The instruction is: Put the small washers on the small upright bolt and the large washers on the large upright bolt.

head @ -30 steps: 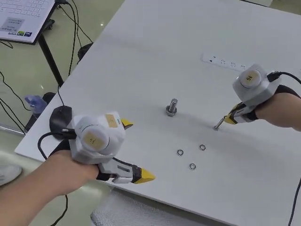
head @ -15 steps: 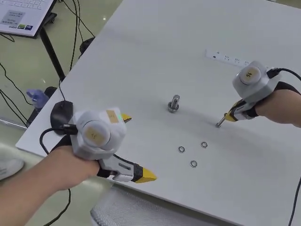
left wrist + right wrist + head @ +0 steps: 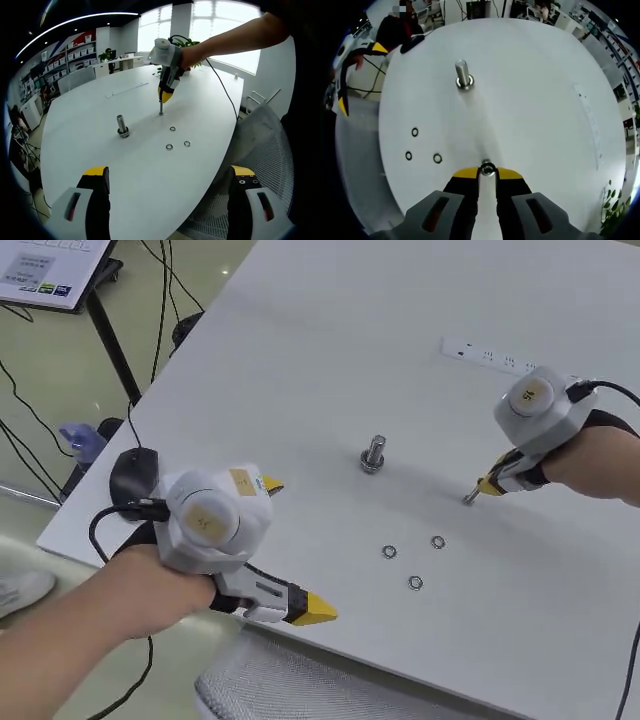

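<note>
The large upright bolt (image 3: pixel 373 454) (image 3: pixel 122 125) (image 3: pixel 463 75) stands mid-table. To its right is the thin small bolt (image 3: pixel 470 497) (image 3: pixel 160 109) (image 3: pixel 487 169). My right gripper (image 3: pixel 487 487) (image 3: pixel 487 172) (image 3: pixel 163 96) has its yellow tips closed around that bolt's top. Three small washers (image 3: pixel 389 552) (image 3: pixel 438 542) (image 3: pixel 415 583) lie loose on the table in front of the bolts, also seen as washers (image 3: pixel 172 129) (image 3: pixel 414 132). My left gripper (image 3: pixel 295 548) (image 3: pixel 167 175) hovers at the near table edge, open, nothing between its jaws.
A white power strip (image 3: pixel 490 357) lies at the far right of the white table (image 3: pixel 330 350). A black mouse (image 3: pixel 131 473) sits by the left edge. A mesh chair (image 3: pixel 260 685) (image 3: pixel 260 150) stands against the near edge. A laptop (image 3: pixel 50 270) is off-table, upper left.
The head camera has drifted, shifting the whole picture. Both grippers stay about where they were, the right one still at the small bolt's top.
</note>
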